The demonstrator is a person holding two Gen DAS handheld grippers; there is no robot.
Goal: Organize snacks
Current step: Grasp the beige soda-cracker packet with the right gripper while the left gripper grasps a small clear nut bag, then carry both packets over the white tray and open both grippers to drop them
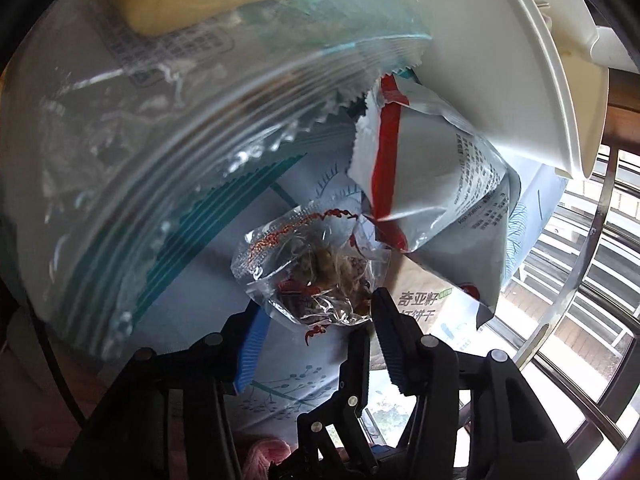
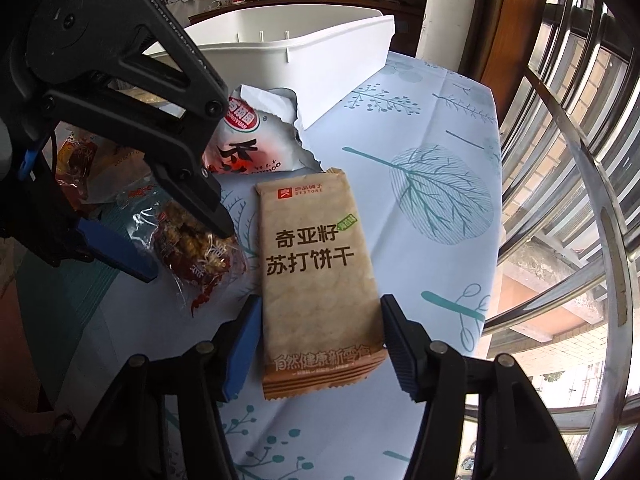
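A brown cracker pack (image 2: 320,272) lies flat on the leaf-print tablecloth (image 2: 420,208). My right gripper (image 2: 320,308) straddles its near end, and both pads touch its long edges. To its left a small clear packet of brown snack (image 2: 200,244) lies on the cloth. My left gripper (image 2: 188,254) reaches down over it, one fingertip on each side. In the left wrist view that clear packet (image 1: 312,276) sits just at the tips of my left gripper (image 1: 318,304), with a small gap at the blue pad (image 1: 250,348).
A white bin (image 2: 288,64) stands behind the snacks. A white and red packet (image 2: 256,140) lies against its front, and a red packet (image 2: 76,160) lies at far left. A large clear and teal bag (image 1: 160,140) fills the left wrist view. Metal window rails (image 2: 580,200) run along the right.
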